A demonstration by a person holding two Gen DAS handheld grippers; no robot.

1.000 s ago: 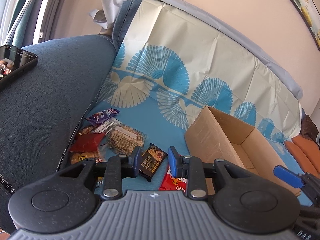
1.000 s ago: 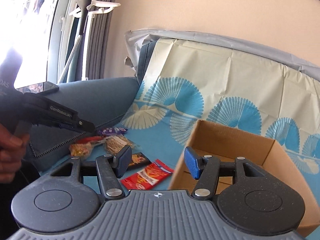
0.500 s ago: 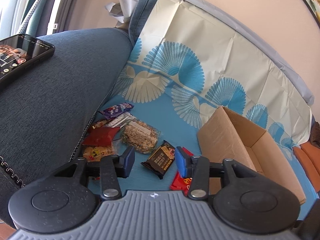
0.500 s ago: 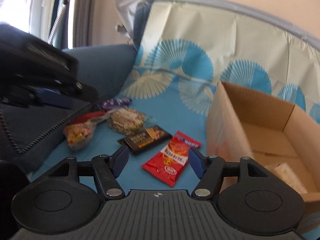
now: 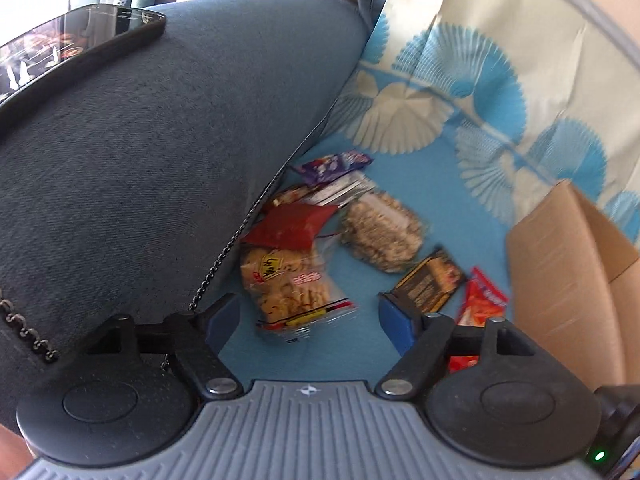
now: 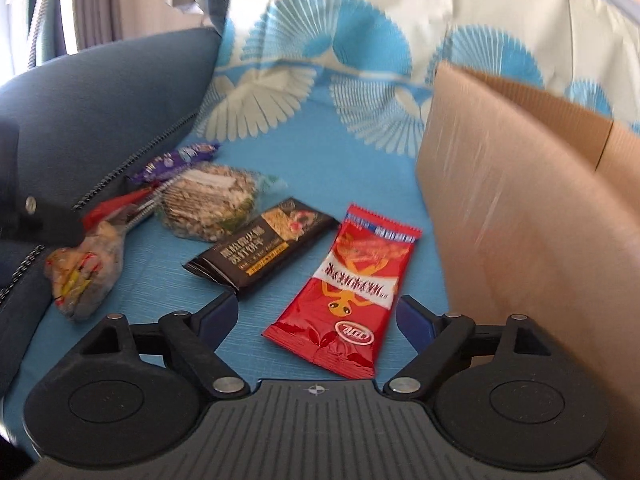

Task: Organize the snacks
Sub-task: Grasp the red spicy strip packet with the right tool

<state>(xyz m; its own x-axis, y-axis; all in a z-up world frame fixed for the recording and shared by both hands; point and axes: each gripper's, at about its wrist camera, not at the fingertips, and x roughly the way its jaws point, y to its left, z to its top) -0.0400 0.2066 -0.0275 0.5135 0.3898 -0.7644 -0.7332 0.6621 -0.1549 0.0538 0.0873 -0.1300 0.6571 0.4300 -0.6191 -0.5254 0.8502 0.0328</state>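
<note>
Several snack packets lie on the blue patterned cloth. My left gripper [image 5: 308, 316] is open and empty, just short of a clear bag of yellow crackers [image 5: 290, 284]. Behind it lie a red packet [image 5: 290, 226], a bag of oat biscuits [image 5: 382, 232], a purple bar [image 5: 334, 164] and a black bar [image 5: 430, 284]. My right gripper [image 6: 318, 316] is open and empty, with a red snack packet [image 6: 348, 284] lying between its fingers. The black bar [image 6: 262, 246] lies left of it. The cardboard box [image 6: 520, 216] stands at the right.
A dark blue sofa armrest [image 5: 140, 160] rises at the left with a phone [image 5: 68, 48] on top. The cloth climbs the sofa back [image 6: 380, 32]. The box wall [image 5: 560, 276] stands close on the right of both grippers.
Both grippers have moved down and forward toward the snacks and opened wider. The left swung left to the cracker bag; the right closed in on the red packet.
</note>
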